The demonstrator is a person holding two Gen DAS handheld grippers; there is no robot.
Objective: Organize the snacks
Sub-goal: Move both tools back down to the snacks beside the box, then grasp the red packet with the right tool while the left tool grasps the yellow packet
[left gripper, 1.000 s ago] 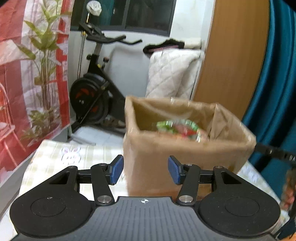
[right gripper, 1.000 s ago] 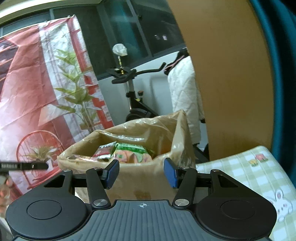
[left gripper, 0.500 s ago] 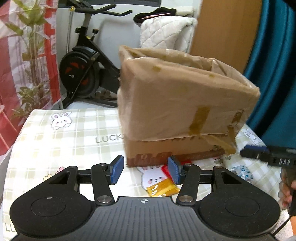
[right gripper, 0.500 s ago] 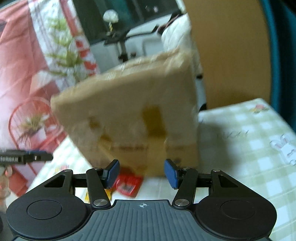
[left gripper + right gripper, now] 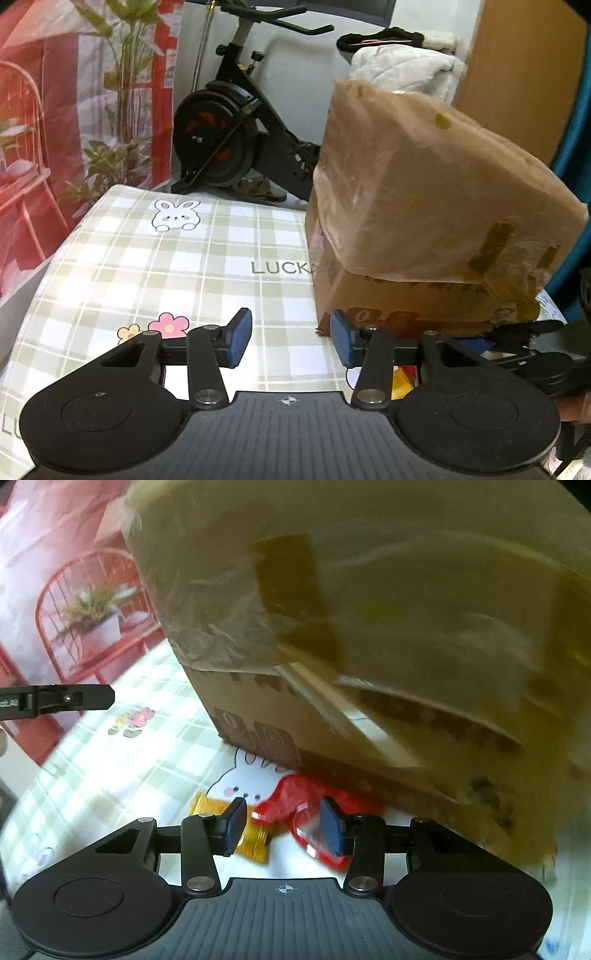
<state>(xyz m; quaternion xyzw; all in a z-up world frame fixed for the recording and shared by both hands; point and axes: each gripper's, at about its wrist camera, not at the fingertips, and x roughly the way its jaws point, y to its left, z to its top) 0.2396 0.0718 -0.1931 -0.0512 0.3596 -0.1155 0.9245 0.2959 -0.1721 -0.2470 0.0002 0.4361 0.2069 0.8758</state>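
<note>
A brown cardboard box [image 5: 436, 225] lined with a plastic bag stands on the checked tablecloth [image 5: 184, 258]; it fills the right wrist view [image 5: 388, 627]. At its foot lie a red snack packet [image 5: 291, 797] and a yellow snack packet [image 5: 210, 806]. My right gripper [image 5: 282, 825] is open and low over these packets, with the red packet between its fingers. My left gripper [image 5: 291, 341] is open and empty, just left of the box's near corner. A bit of the yellow and red packets shows behind its right finger [image 5: 404, 376].
An exercise bike [image 5: 236, 122] and a white quilted cover [image 5: 402, 70] stand beyond the table's far edge. A red-and-white plant curtain [image 5: 74, 92] hangs at the left. A teal curtain [image 5: 576, 147] hangs at the right. The other gripper's finger shows at the left of the right wrist view [image 5: 55, 699].
Both grippers have dropped from above the box's open top to table level. The right one has closed in on the red and yellow packets. Both stay open.
</note>
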